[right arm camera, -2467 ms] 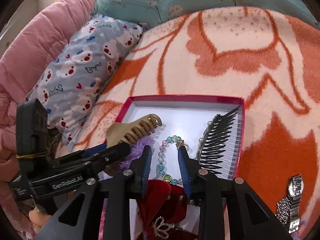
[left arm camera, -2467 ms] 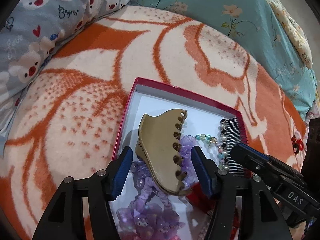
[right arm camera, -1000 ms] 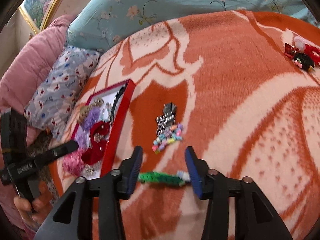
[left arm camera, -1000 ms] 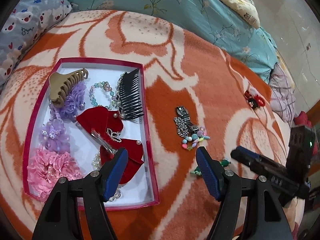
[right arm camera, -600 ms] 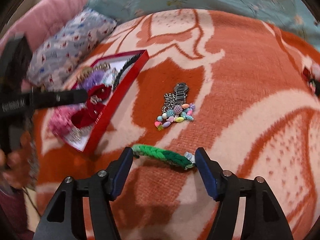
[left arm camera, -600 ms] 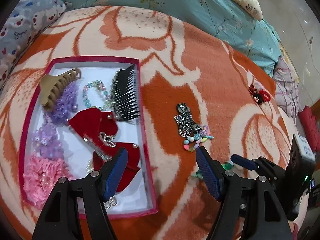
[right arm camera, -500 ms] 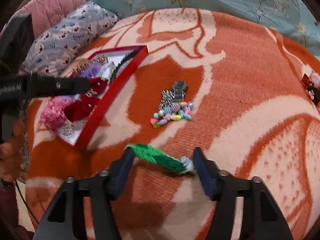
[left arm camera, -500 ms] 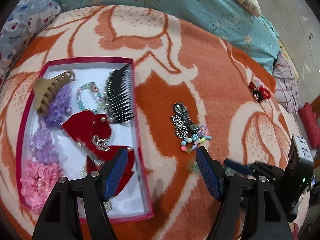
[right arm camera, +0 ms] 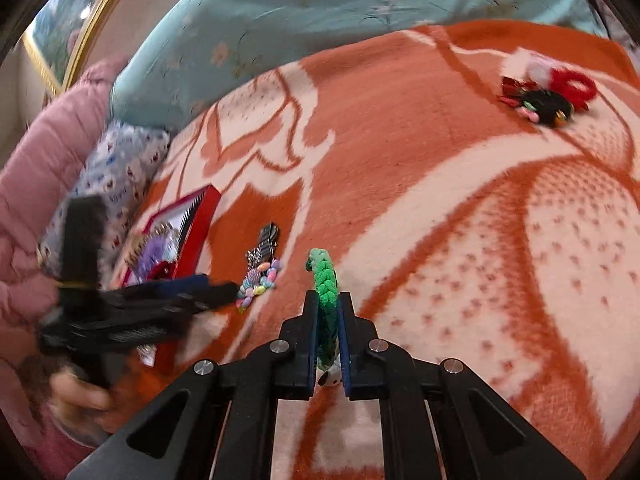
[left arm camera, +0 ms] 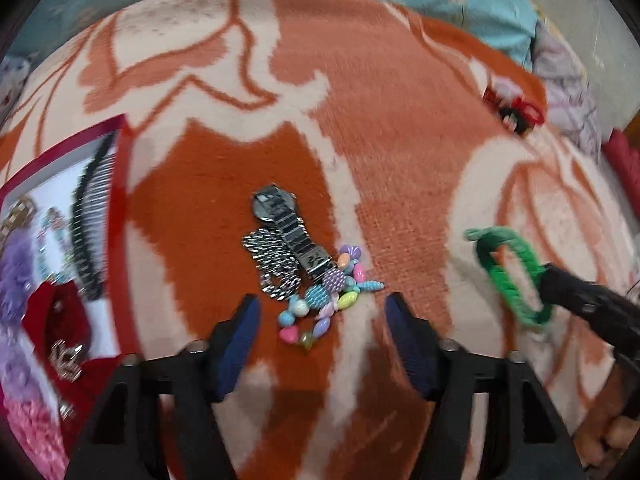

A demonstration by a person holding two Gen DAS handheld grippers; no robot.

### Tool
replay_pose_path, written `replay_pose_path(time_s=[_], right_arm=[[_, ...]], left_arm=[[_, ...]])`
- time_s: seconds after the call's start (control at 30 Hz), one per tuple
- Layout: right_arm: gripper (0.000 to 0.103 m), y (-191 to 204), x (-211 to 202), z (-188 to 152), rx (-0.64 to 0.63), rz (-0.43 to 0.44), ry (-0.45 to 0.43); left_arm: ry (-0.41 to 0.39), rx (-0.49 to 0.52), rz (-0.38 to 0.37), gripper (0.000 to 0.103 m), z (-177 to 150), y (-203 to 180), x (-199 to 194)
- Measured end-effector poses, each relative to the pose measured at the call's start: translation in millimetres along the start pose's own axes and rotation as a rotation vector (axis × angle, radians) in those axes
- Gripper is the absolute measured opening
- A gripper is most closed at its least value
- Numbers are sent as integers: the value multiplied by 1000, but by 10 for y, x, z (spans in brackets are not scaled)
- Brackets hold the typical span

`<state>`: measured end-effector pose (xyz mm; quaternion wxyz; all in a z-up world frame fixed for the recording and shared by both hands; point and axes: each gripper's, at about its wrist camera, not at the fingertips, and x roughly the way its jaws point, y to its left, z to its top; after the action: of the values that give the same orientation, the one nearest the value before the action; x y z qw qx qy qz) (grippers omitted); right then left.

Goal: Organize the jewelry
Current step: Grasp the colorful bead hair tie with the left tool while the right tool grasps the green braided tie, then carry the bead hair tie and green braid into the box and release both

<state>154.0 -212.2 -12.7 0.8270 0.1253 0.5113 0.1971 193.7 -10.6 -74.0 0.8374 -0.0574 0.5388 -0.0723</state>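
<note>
My right gripper (right arm camera: 328, 312) is shut on a green braided bracelet (right arm camera: 325, 284) and holds it just above the orange blanket; the bracelet also shows in the left wrist view (left arm camera: 512, 272). My left gripper (left arm camera: 322, 320) is open and empty, straddling a colourful bead bracelet (left arm camera: 332, 300) that lies beside a silver watch (left arm camera: 280, 216) and a silver chain (left arm camera: 272, 268). The red-rimmed jewelry box (left arm camera: 120, 184) lies at the left with a black comb (left arm camera: 90, 216), a red bow and purple scrunchies inside.
A red and black hair tie cluster (right arm camera: 548, 96) lies at the far right of the blanket. A teal floral quilt (right arm camera: 320, 20) lies behind. A patterned pillow (right arm camera: 120, 168) and a pink quilt (right arm camera: 40, 152) lie at the left.
My right gripper closed on the green bracelet and lifted it. My left gripper moved right and lower, from over the box to over the bead bracelet and watch.
</note>
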Motion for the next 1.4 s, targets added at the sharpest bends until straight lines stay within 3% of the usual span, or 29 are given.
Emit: replay_pose_path(time_s=[0.17,0.33,0.37,0.87,1.4], right_arm=[[8,-3,-21,11,15,29,-7],[8,50,-91,9,9,51,-31],[8,58,-106,5,7,52,-39],[8,236,-306,-46,-8,80,-86],[8,611,-329,-105,-43,144,-79]], left_arm=[[20,54,10,24,59,-94,217],[-8,31,-7,17,-30,-104,97],[-16,25,-13,11,-66,-104,37],[-157,-89,-64,11,-463,62,-790],[-307,-191,-73,11,-992,513,-1831]])
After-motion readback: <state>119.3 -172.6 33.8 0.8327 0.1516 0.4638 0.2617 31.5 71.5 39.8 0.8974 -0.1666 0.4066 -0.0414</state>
